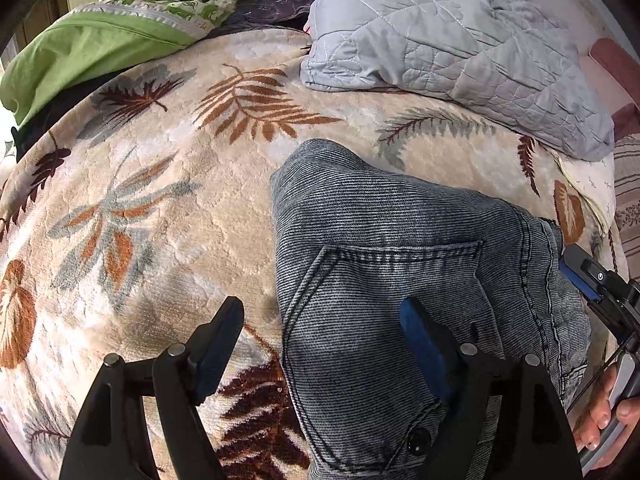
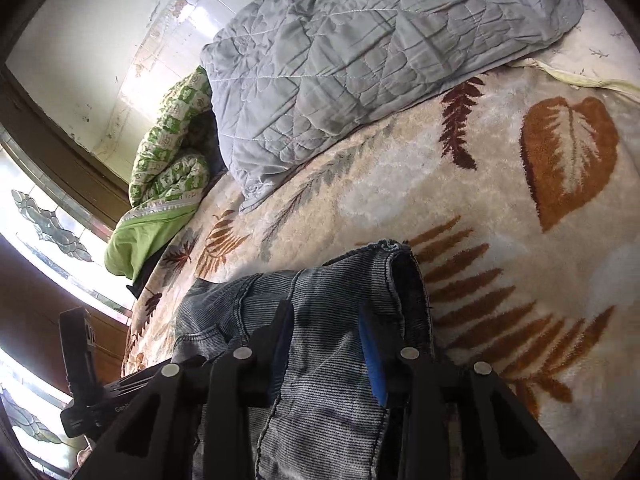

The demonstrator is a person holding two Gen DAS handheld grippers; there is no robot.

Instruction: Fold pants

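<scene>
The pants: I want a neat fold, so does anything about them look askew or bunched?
Yes. The pants lie humped rather than flat on the leaf blanket, and in the right wrist view a hem stands curled open, layers uneven.

- We are in a home bedroom, working on a bed under a plush leaf-patterned blanket (image 1: 168, 208).
- At 1 o'clock lies a grey quilted comforter (image 1: 448, 28).
- At 11 o'clock sits green bedding (image 1: 96, 48).
- A patterned-glass window (image 2: 48, 224) stands at 9 o'clock.
</scene>
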